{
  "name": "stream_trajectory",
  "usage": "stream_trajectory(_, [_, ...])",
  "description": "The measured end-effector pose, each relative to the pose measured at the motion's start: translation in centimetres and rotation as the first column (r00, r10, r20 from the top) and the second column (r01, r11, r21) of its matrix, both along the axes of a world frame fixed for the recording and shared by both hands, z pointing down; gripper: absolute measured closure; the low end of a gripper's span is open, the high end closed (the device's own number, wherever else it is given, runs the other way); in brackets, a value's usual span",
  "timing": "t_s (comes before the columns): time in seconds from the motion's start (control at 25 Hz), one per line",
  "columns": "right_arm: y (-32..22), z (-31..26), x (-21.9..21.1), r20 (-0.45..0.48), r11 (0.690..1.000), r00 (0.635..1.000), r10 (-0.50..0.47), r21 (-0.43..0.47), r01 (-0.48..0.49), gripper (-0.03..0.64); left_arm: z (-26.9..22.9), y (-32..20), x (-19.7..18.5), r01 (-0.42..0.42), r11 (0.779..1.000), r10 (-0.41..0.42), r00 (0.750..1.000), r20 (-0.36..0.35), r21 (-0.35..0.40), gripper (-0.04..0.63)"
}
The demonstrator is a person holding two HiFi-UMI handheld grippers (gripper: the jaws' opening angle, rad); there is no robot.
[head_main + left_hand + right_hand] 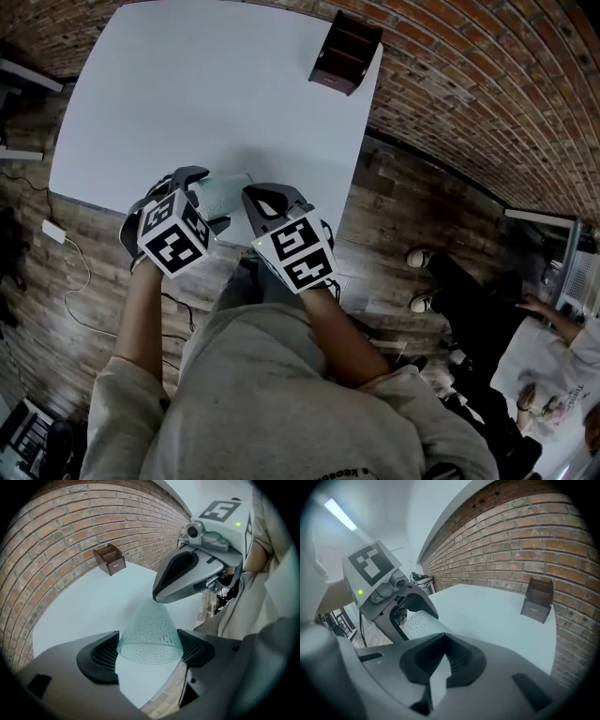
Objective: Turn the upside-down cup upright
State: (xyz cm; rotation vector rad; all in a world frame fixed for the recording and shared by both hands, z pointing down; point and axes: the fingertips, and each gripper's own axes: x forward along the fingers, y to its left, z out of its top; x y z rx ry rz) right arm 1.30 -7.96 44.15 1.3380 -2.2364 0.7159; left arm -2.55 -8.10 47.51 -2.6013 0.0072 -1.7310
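Desk (206,84), white, stretches ahead of the person. At its near edge the left tool (149,660) stands wide, pads pressing the rim of the cup (150,632). The right tool (442,660), closed and empty, is just beside. A brown organizer (346,52) stands at the far corner. The pale green cup is tipped, mouth toward the left tool.

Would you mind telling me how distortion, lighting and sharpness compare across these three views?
Head view: dark corners, the table evenly lit, no glare. Left gripper view: strong fisheye bends the brick wall; the cup looks sharp, its dot pattern clear. Right gripper view: same bending, and a bright ceiling light glares at top left.
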Motion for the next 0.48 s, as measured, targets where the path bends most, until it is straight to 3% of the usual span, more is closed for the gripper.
stream_trajectory(0.48, [-0.3, 2.9, 0.2, 0.053, 0.999, 0.998, 0.041, -0.038, -0.039, 0.611, -1.5, -0.2, 1.2, 0.014, 1.000, -0.013, 0.998, -0.055, 0.007, 0.207])
